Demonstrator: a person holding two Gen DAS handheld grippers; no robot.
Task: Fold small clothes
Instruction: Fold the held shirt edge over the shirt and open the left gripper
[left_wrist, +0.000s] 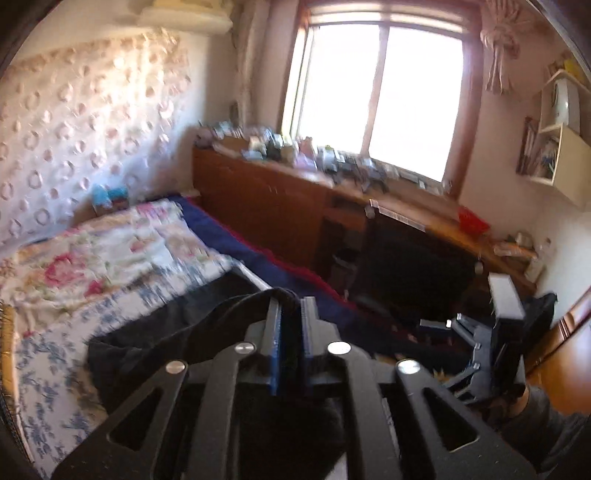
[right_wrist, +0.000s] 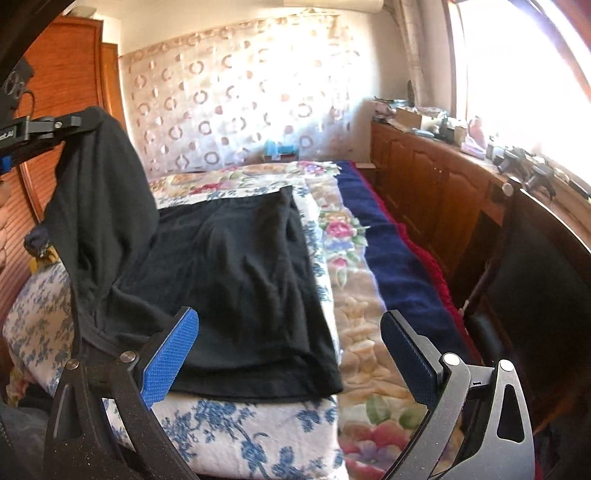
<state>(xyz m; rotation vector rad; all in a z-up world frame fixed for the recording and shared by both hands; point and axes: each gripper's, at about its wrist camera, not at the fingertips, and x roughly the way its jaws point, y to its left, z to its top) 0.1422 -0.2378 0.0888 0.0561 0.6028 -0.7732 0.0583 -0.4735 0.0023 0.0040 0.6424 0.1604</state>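
Black knit garment (right_wrist: 236, 273): mostly flat on the floral blanket (right_wrist: 354, 332), one side pulled up.
Left wrist view: left gripper (left_wrist: 291, 314), blue pads nearly together, pinching black cloth, lifted over the bed.
Right wrist view: right gripper (right_wrist: 288, 354) jaws wide apart, empty, hovering over the near hem.
Tip: I'd carry the raised edge straight across, keep it taut, and line up edges before letting go.

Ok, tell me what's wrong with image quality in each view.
Left wrist view: motion blur smears the bedspread and the clutter on the cabinet, the window is blown out white, and fisheye bends the edges. Right wrist view: sharper, the black garment reads clearly, but window glare washes out the right side.
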